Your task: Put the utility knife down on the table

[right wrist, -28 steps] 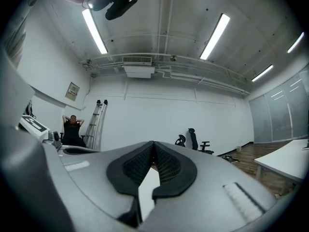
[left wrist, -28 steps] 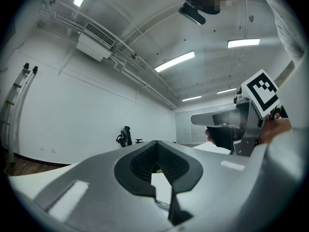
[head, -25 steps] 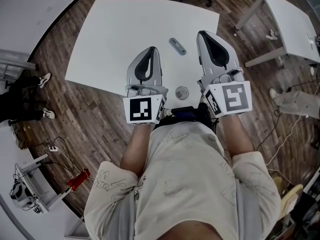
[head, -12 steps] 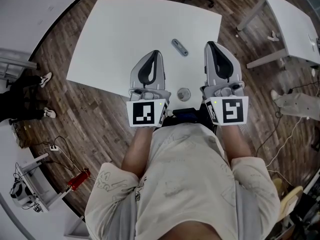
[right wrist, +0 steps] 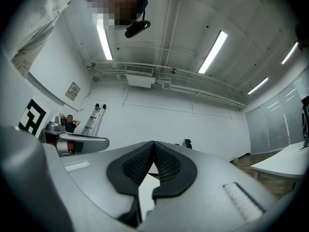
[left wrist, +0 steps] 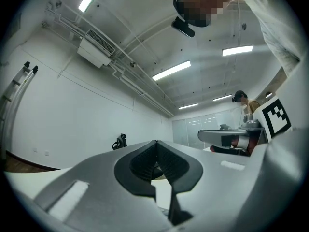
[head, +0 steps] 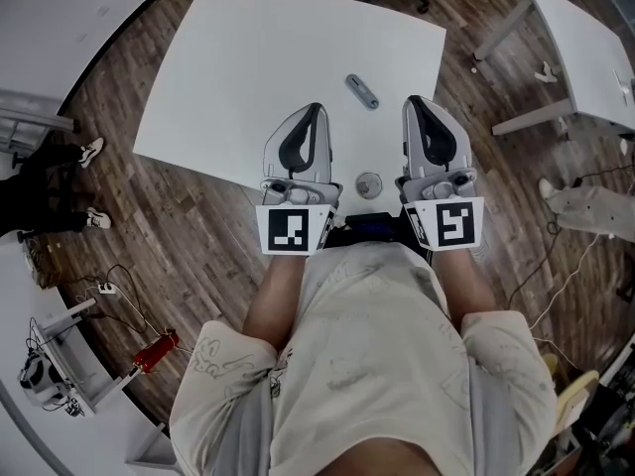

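Observation:
The grey utility knife (head: 361, 91) lies flat on the white table (head: 248, 58), apart from both grippers and just beyond their tips. My left gripper (head: 314, 108) hovers over the table's near edge, left of the knife, jaws closed together with nothing between them; its own view shows its tips (left wrist: 155, 142) meeting. My right gripper (head: 413, 101) sits to the knife's right, also shut and empty, its tips (right wrist: 153, 142) touching in its own view. Both point slightly upward, away from the person.
A small round grey object (head: 368, 183) lies on the table between the two grippers near the front edge. A second white table (head: 585, 48) stands at the right. Wooden floor surrounds the table; cables and a red tool (head: 154, 355) lie at lower left.
Both grippers have drawn back toward the person and lowered, the right one more. The knife stays where it lay on the table.

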`<state>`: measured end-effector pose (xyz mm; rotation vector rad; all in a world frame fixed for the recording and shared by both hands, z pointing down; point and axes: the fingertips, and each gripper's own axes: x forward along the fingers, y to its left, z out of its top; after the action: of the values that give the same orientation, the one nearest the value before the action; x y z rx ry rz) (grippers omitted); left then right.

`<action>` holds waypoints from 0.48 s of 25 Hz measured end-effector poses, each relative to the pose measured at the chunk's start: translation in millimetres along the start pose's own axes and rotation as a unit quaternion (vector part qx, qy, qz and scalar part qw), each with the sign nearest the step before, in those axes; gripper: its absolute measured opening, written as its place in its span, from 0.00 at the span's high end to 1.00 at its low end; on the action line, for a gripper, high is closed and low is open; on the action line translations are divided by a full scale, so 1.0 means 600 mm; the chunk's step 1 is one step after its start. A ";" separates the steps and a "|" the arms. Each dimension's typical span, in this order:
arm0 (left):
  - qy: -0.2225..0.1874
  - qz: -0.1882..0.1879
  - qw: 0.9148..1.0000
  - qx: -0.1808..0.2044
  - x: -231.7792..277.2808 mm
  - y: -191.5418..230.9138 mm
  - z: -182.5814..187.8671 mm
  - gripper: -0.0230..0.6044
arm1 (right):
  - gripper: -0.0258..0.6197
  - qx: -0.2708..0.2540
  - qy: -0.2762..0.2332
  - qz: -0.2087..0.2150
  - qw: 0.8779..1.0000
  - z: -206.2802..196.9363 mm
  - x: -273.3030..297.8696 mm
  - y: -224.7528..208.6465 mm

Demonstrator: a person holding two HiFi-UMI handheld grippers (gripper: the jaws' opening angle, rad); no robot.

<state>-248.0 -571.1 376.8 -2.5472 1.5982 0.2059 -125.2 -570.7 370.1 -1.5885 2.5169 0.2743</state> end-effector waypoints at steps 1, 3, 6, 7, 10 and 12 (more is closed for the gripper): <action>-0.006 -0.004 1.000 0.000 -0.003 -0.003 -0.001 0.93 | 0.95 0.000 0.002 0.002 1.000 -0.006 -0.002 0.003; -0.015 -0.013 1.000 0.002 -0.002 -0.010 -0.007 0.93 | 0.95 0.002 0.006 0.004 1.000 -0.020 -0.001 0.001; -0.015 -0.024 1.000 0.008 0.008 -0.025 -0.022 0.93 | 0.95 0.004 0.008 0.007 1.000 -0.035 -0.002 -0.012; -0.015 -0.026 1.000 0.009 0.008 -0.027 -0.025 0.93 | 0.95 0.004 0.008 0.008 1.000 -0.037 -0.002 -0.013; -0.013 -0.025 1.000 0.008 0.006 -0.020 -0.018 0.93 | 0.95 0.005 0.006 0.009 1.000 -0.029 0.004 -0.006; -0.016 -0.022 1.000 0.005 0.004 -0.014 -0.006 0.93 | 0.95 0.004 0.004 0.010 1.000 -0.018 0.007 -0.001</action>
<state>-239.2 -570.3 380.4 -2.5554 1.5254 0.2310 -127.1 -577.1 379.5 -1.5651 2.5381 0.2604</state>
